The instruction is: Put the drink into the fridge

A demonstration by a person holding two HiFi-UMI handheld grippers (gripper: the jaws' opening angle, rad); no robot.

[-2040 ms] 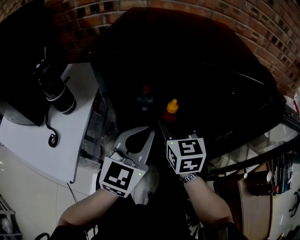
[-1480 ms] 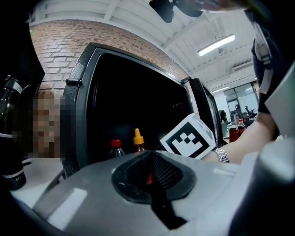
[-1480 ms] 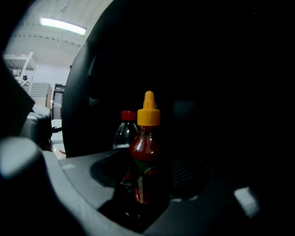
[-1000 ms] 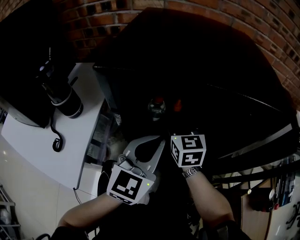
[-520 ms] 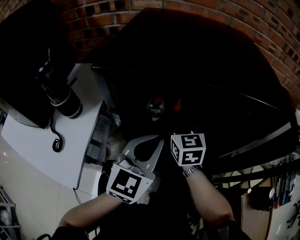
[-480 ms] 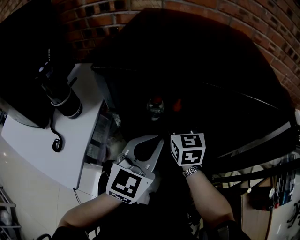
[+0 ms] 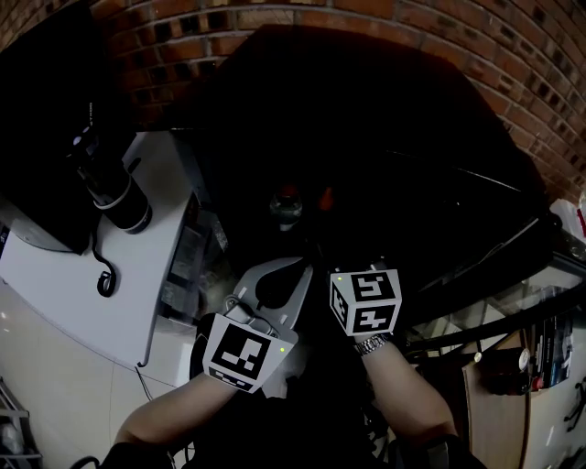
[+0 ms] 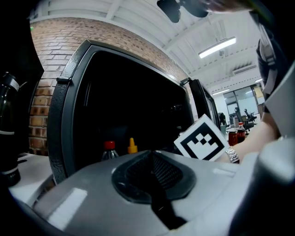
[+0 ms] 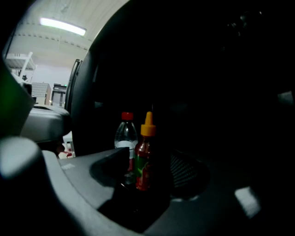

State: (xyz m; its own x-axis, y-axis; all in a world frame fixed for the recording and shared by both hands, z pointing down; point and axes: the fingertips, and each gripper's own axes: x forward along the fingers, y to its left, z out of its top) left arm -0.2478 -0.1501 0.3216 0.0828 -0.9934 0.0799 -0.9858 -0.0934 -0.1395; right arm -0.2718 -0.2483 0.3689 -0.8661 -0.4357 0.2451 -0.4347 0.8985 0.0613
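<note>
Inside the dark fridge (image 7: 394,137) stand two bottles close together. One is a clear drink bottle (image 9: 125,134) with a red cap (image 7: 286,194). The other is a red sauce bottle (image 9: 143,159) with a yellow cap. My right gripper (image 9: 148,186) reaches into the fridge with its jaws wide apart. The sauce bottle stands between them at the tips, and a gap shows beside it. In the head view only the right gripper's marker cube (image 7: 366,300) shows. My left gripper (image 7: 302,266) hovers at the fridge's front, shut and empty. Both bottles (image 8: 109,150) appear beyond it.
The fridge's thick black door frame (image 8: 69,110) rises at the left. A white counter (image 7: 128,275) left of the fridge carries a black cylinder with a white band (image 7: 114,188) and a cable. Brick wall (image 7: 385,23) runs behind. A glass shelf unit (image 7: 531,339) stands at the right.
Over two seconds the yellow-capped bottle has come closer to the red-capped one, deeper in the dark interior. In the last half second only the view has shifted slightly.
</note>
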